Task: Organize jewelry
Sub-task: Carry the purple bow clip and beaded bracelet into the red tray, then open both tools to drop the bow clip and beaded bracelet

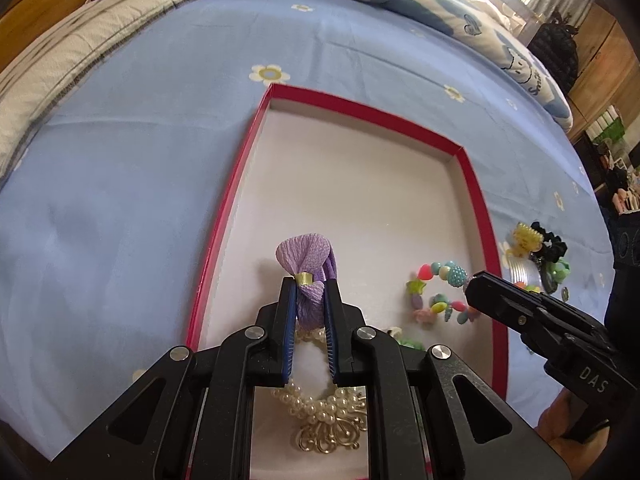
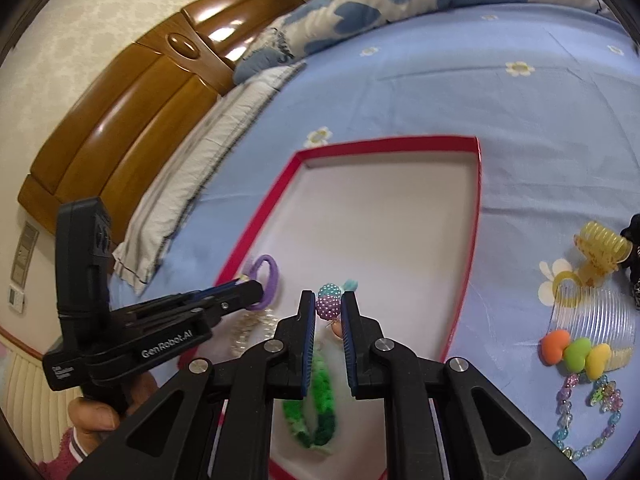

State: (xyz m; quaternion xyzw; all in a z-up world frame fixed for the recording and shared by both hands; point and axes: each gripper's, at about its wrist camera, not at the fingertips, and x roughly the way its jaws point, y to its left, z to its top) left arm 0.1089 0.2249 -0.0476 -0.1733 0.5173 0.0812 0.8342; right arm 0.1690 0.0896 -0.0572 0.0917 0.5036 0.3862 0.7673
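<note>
The job is partly done. A red-rimmed box (image 1: pixel 256 132) lies on the blue bed sheet (image 1: pixel 120 200), and some jewelry is already inside it: a pearl piece with a gold ornament (image 1: pixel 328 412) and a fuzzy green hair tie (image 2: pixel 320 408).

A purple hair tie (image 1: pixel 306 268) is pinched in the jaws of the left gripper (image 1: pixel 311 308) and is held over the near end of the box. A colourful bead bracelet (image 1: pixel 440 288) is pinched by one bumpy bead in the jaws of the right gripper (image 2: pixel 327 320), also over the box. It cannot be told for sure whether either piece touches the box floor.

More things are left on the sheet beside the box: a yellow claw clip (image 2: pixel 600 252), a clear comb with coloured hearts (image 2: pixel 592 320), a clear bead bracelet (image 2: pixel 588 420) and a black scrunchie (image 1: pixel 552 240).
</note>
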